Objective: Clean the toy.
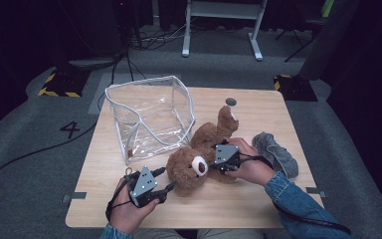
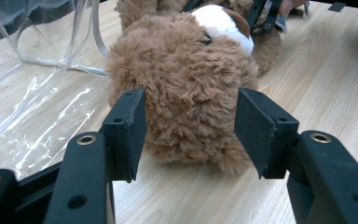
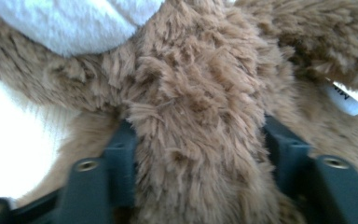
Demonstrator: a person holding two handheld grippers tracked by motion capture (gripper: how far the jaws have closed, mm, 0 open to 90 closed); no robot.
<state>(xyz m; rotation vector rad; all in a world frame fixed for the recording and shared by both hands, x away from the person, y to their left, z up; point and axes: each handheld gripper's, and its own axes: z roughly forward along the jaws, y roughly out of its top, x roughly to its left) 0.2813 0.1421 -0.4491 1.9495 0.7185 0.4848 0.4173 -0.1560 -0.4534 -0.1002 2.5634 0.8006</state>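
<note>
Teddy bear: a brown plush teddy bear (image 1: 199, 159) lay on its back near the middle of the wooden counter (image 1: 258, 204), its white muzzle (image 1: 199, 165) towards the person and one leg raised towards the far edge.
Left gripper: the left gripper (image 1: 165, 191) rested low at the near left of the counter, pointing at the bear's head; in the left gripper view its jaws stood apart on either side of the head's fur (image 2: 191, 93), with the pads (image 2: 130, 130) clear of it, so it was open and held nothing.
Right gripper: the right gripper (image 1: 218, 162) lay on the bear's body just right of the muzzle; in the right gripper view a thick fold of brown fur (image 3: 196, 154) sat between the jaws and both pads (image 3: 121, 163) pressed into it, so it gripped the bear.
Clear bag: a see-through bag (image 1: 149, 117) with white piping stood open behind and left of the bear, touching its side.
Grey cloth: a crumpled grey cloth (image 1: 277, 154) lay at the right of the counter, just beyond the right hand (image 1: 251, 167).
</note>
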